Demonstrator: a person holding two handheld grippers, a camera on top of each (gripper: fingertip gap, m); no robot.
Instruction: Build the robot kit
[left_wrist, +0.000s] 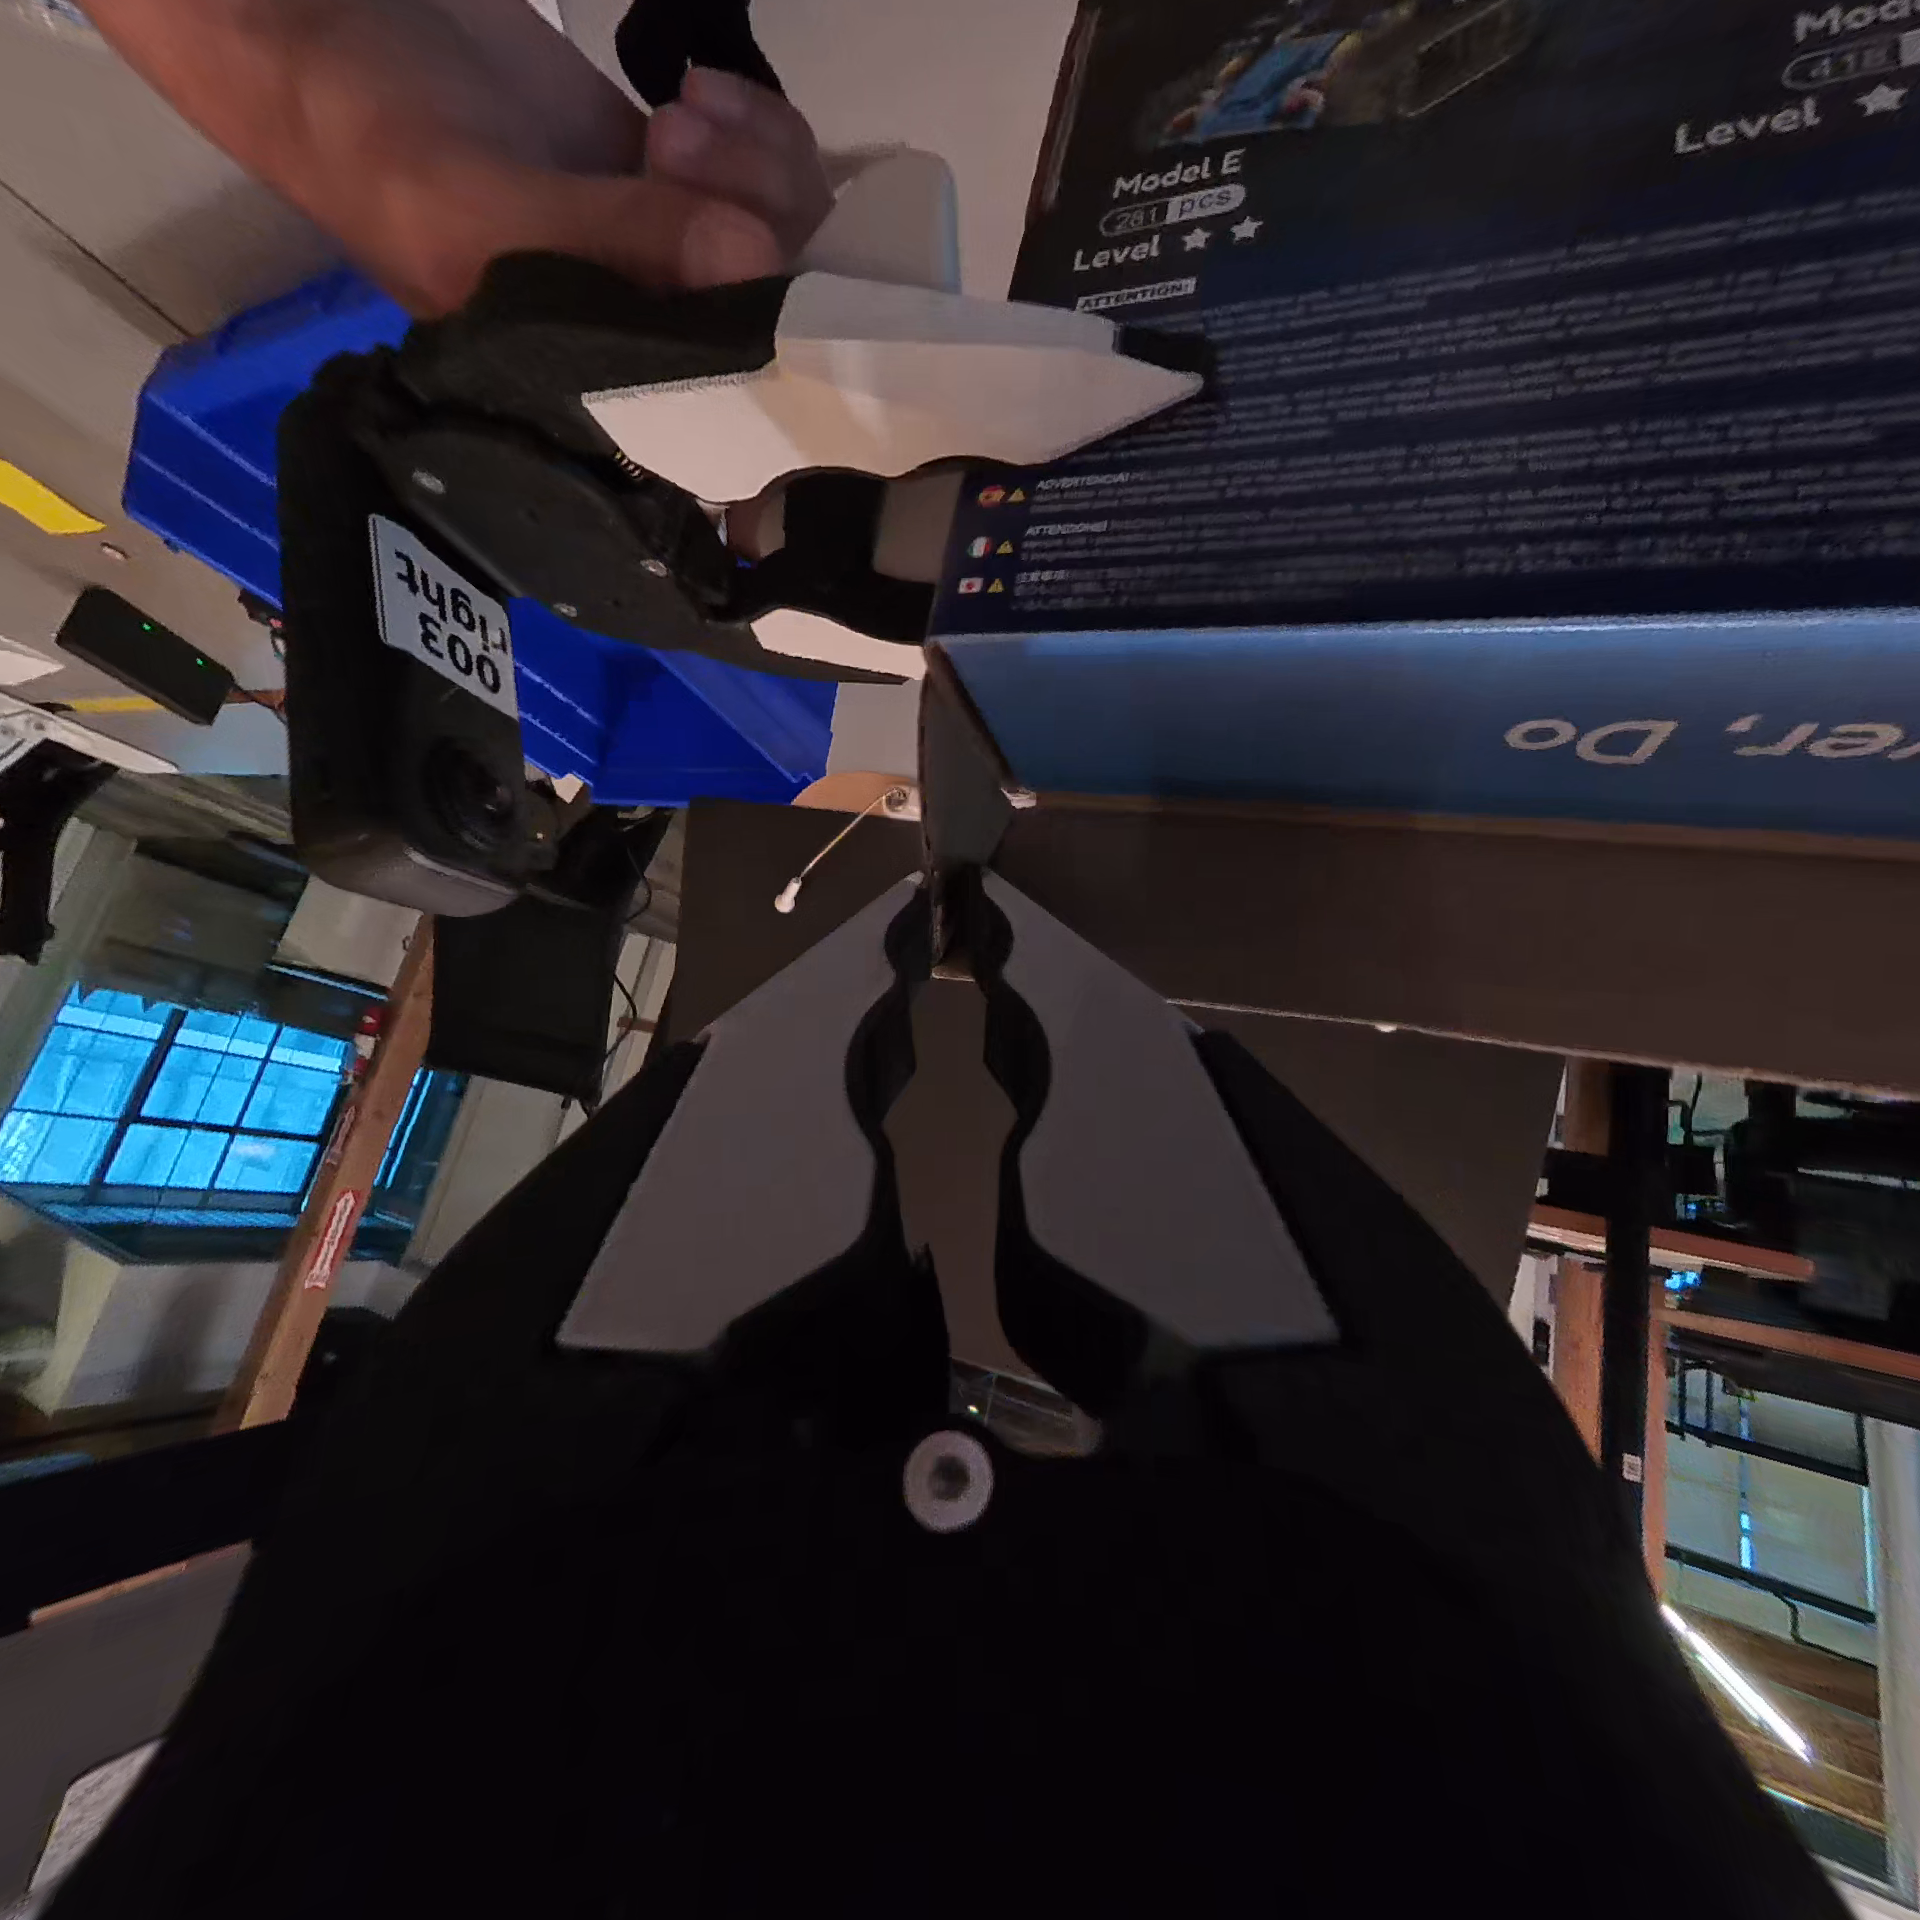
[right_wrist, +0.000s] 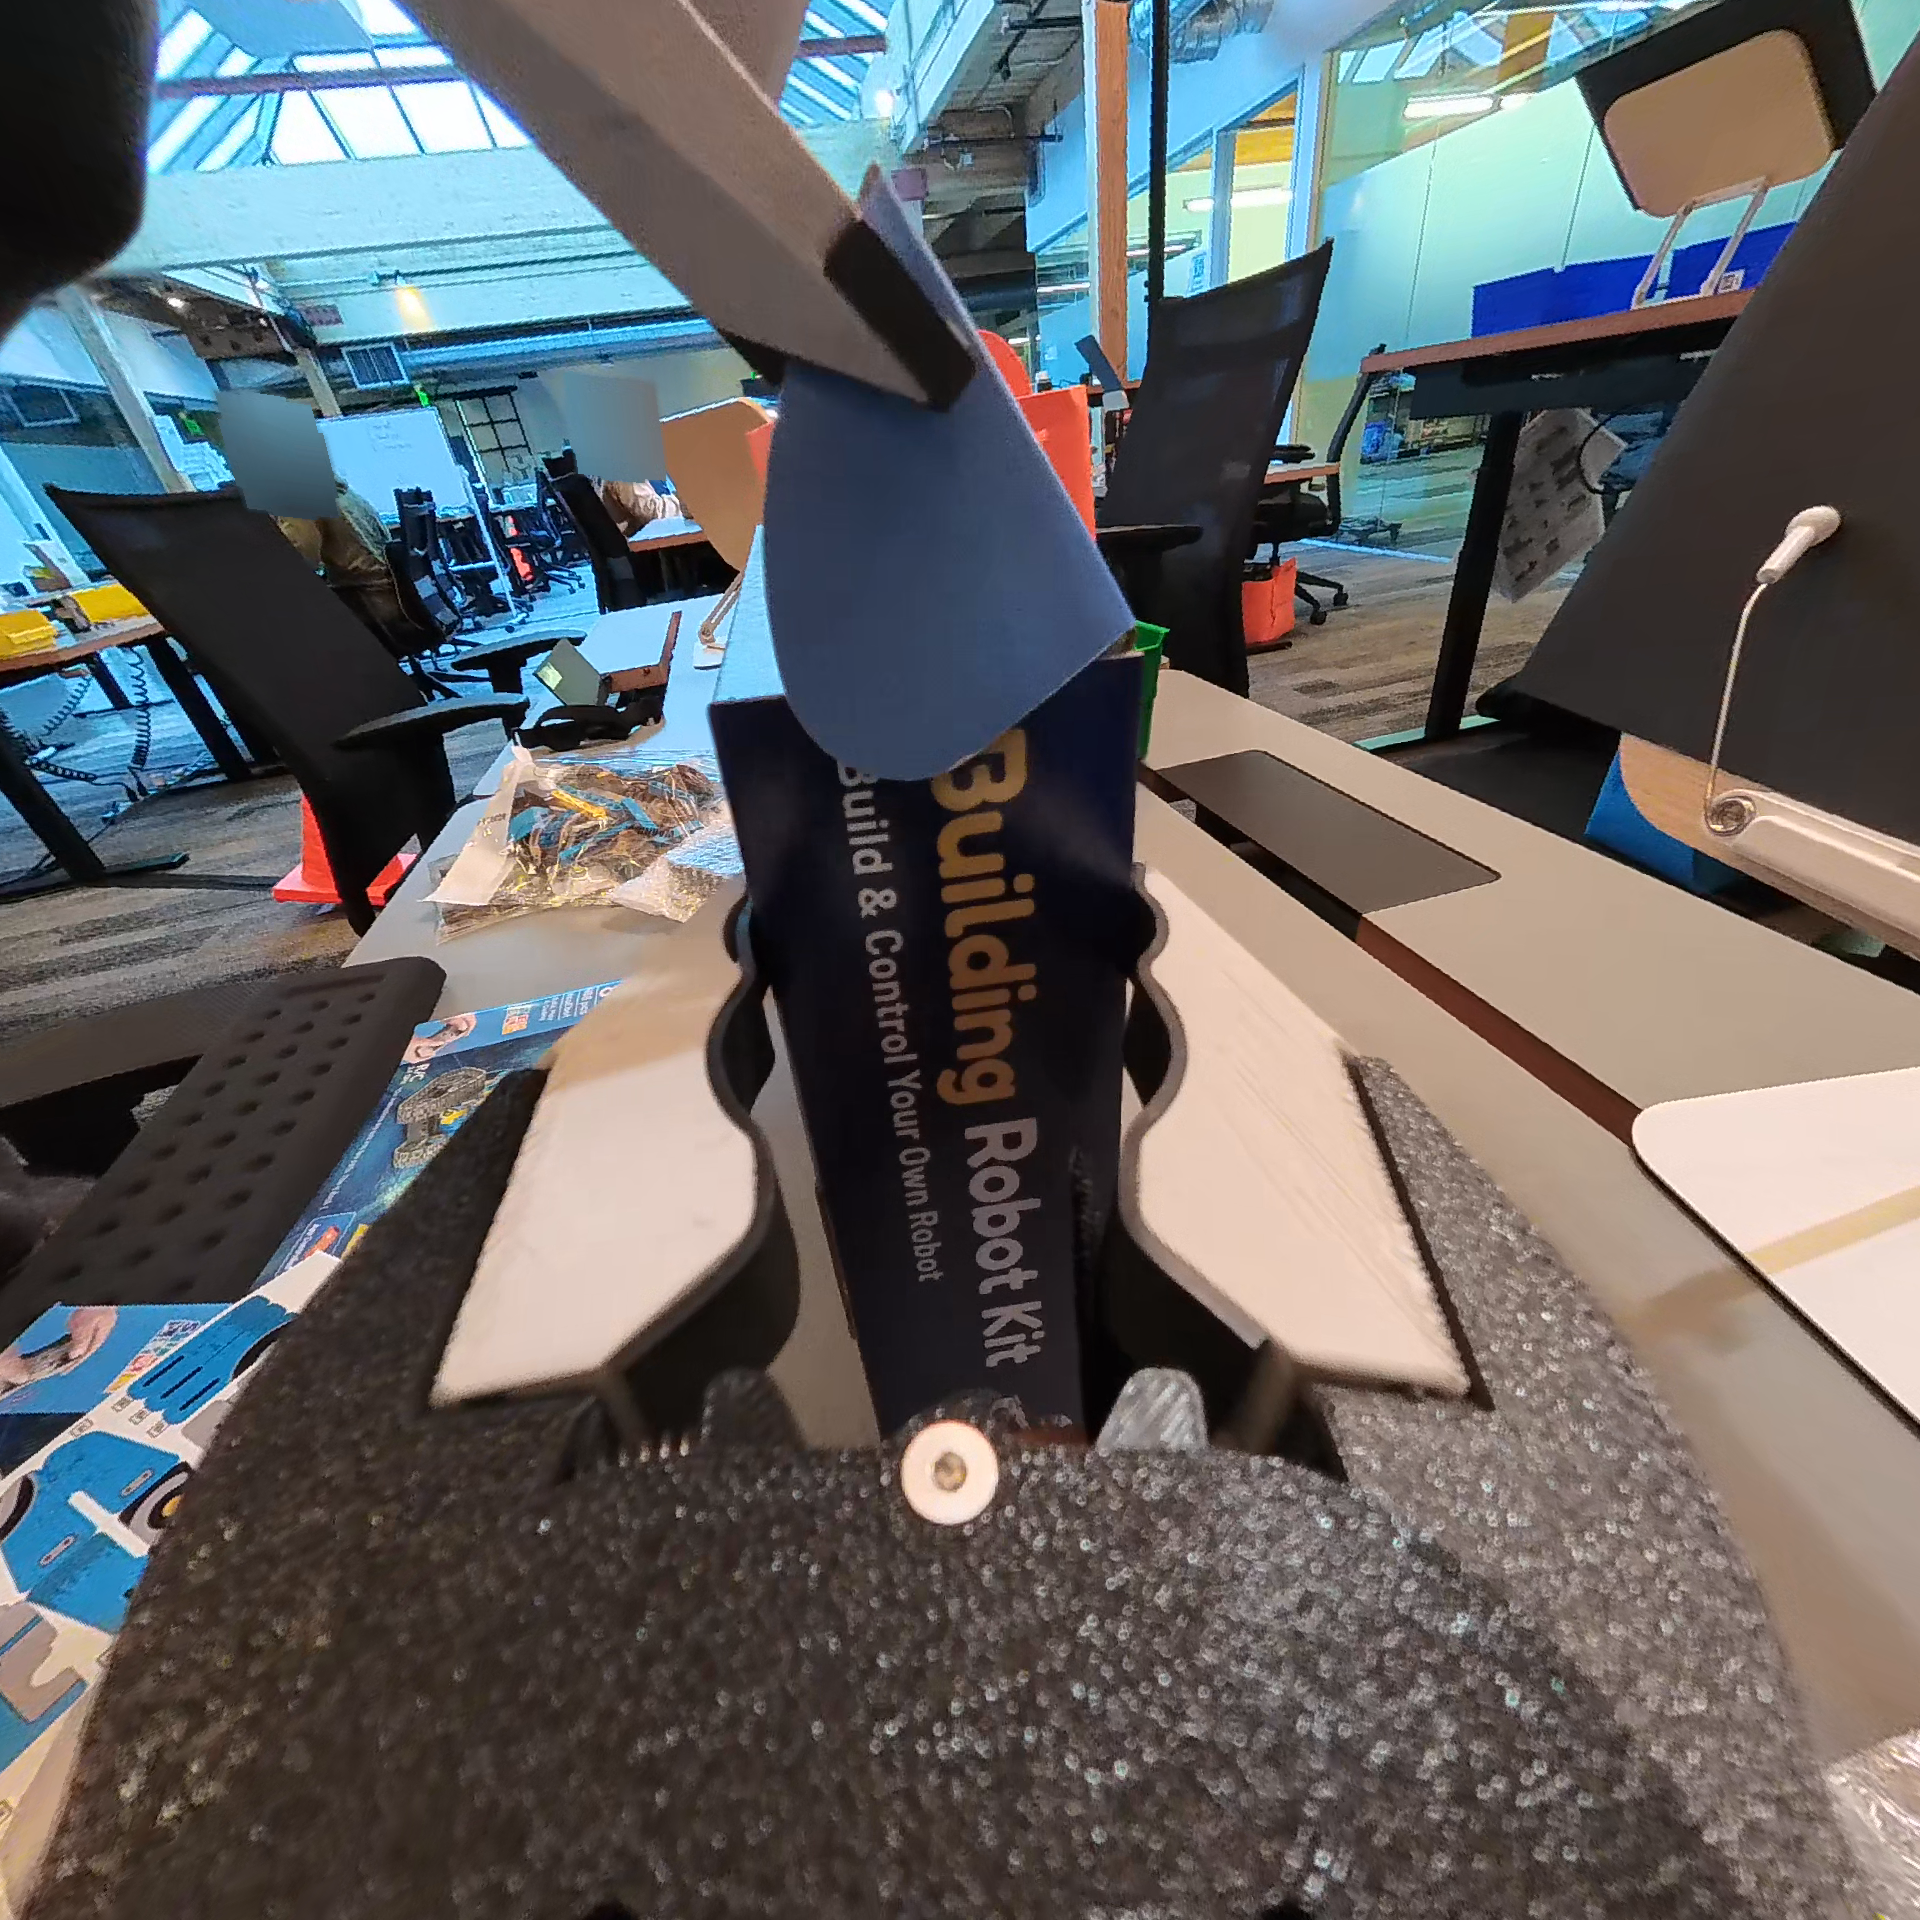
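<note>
Right gripper (right_wrist: 940, 1049) clamps the dark blue box (right_wrist: 935, 1039) by its narrow sides, held over the table (right_wrist: 1558, 997). Left gripper (left_wrist: 943, 925) is nearly closed, pinching the box's end flap (right_wrist: 914, 582). Too hard a tug could tear that flap, or twist the box loose.

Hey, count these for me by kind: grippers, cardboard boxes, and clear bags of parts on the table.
Grippers: 2, the left gripper and the right gripper, both closed on the box
Cardboard box: 1
Clear parts bag: 1
Total: 4
</note>
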